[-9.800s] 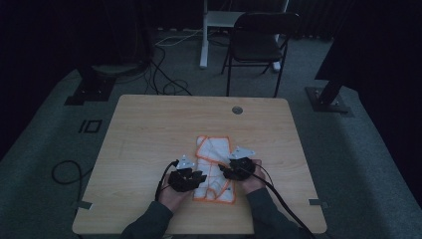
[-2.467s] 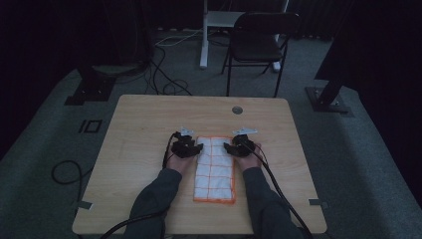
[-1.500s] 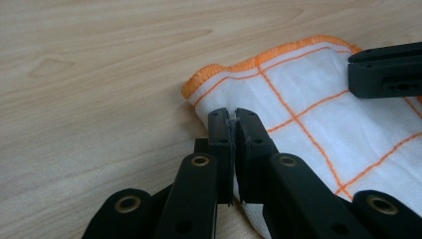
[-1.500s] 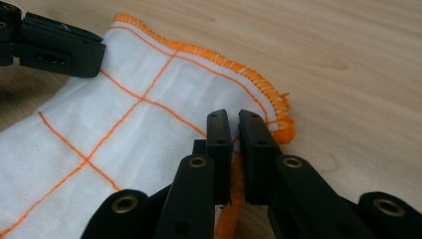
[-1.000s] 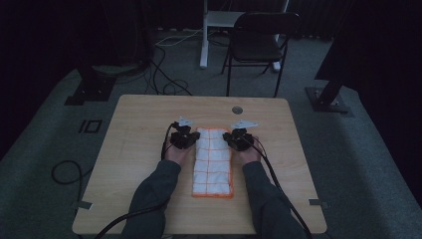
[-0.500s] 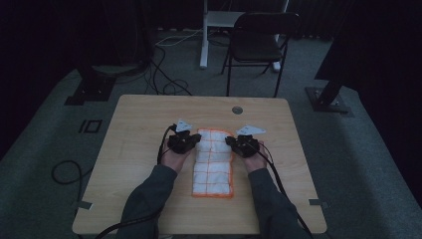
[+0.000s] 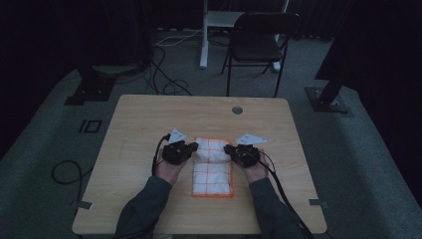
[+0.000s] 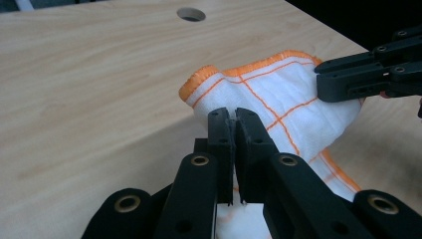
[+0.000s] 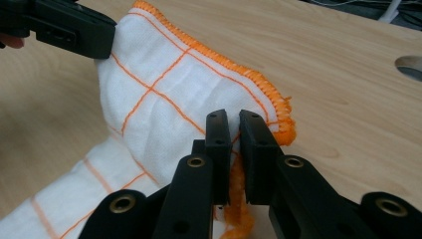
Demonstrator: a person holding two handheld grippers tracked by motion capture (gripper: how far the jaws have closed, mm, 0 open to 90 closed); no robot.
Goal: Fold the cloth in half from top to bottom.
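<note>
A white cloth (image 7: 213,172) with an orange grid and orange hem lies lengthwise on the wooden table (image 7: 144,119). Its far end is raised off the wood. My left gripper (image 7: 194,149) is shut on the far left corner, and the fabric (image 8: 278,99) is pinched between its jaws (image 8: 234,117). My right gripper (image 7: 229,150) is shut on the far right corner of the cloth (image 9: 164,99), with the hem caught between its jaws (image 9: 234,124). Each gripper view also shows the other gripper: the right one (image 8: 366,74) and the left one (image 9: 64,27), both holding the same raised edge.
A round cable hole (image 7: 237,110) sits near the table's far edge. Behind the table stand a black chair (image 7: 261,40) and a white post (image 7: 203,35). Cables (image 7: 164,84) run over the floor. Black stand bases (image 7: 89,89) flank the table. Bare wood lies on both sides of the cloth.
Both hands have drawn back toward the person and risen slightly, carrying the cloth's far edge with them. That end now lifts off the table and the cloth looks shorter.
</note>
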